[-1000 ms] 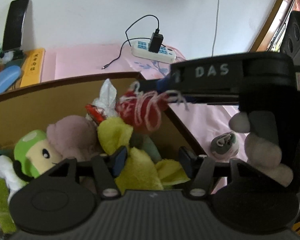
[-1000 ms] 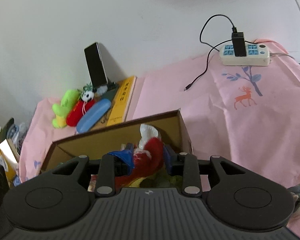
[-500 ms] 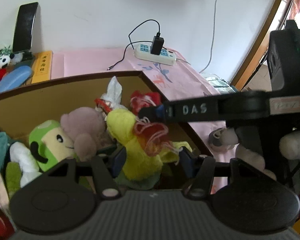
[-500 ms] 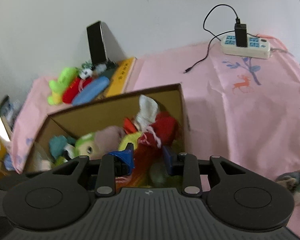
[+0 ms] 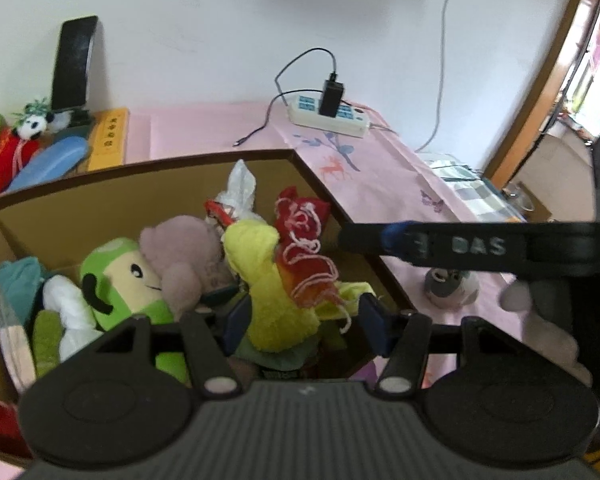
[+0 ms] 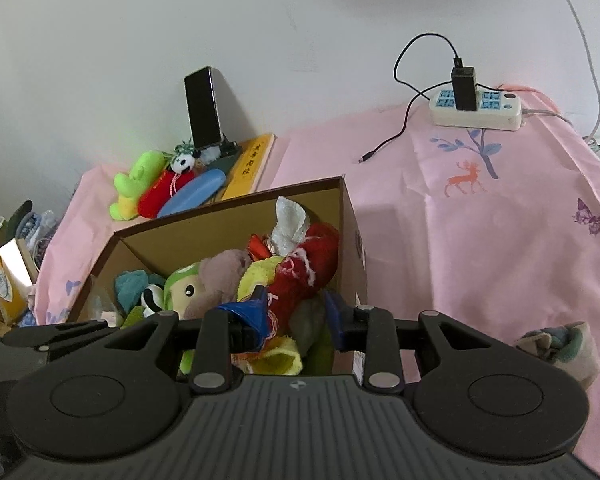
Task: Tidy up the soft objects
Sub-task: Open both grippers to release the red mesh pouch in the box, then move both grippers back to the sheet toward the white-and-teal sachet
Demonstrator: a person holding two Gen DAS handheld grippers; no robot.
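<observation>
An open cardboard box (image 5: 140,164) (image 6: 220,224) on pink cloth holds several soft toys. A red toy with pink yarn (image 5: 304,256) (image 6: 320,256) lies in it on a yellow plush (image 5: 272,304) (image 6: 260,276), beside a green mushroom plush (image 5: 120,276) and a mauve plush (image 5: 180,248). My left gripper (image 5: 304,318) hangs open over the box, the yellow plush showing between its fingers. My right gripper (image 6: 296,316) is open over the box's near right corner. In the left wrist view its tip (image 5: 364,236) sits just right of the red toy, holding nothing.
A small grey plush (image 5: 450,284) (image 6: 560,344) lies on the cloth right of the box. A power strip (image 6: 476,108) with a charger and cable sits at the back. Behind the box are a phone on a stand (image 6: 204,108), a blue case (image 6: 192,196) and small toys.
The right gripper let go of the red toy, which dropped onto the yellow plush in the box. That gripper then drew back to the right. The left view pulled back slightly.
</observation>
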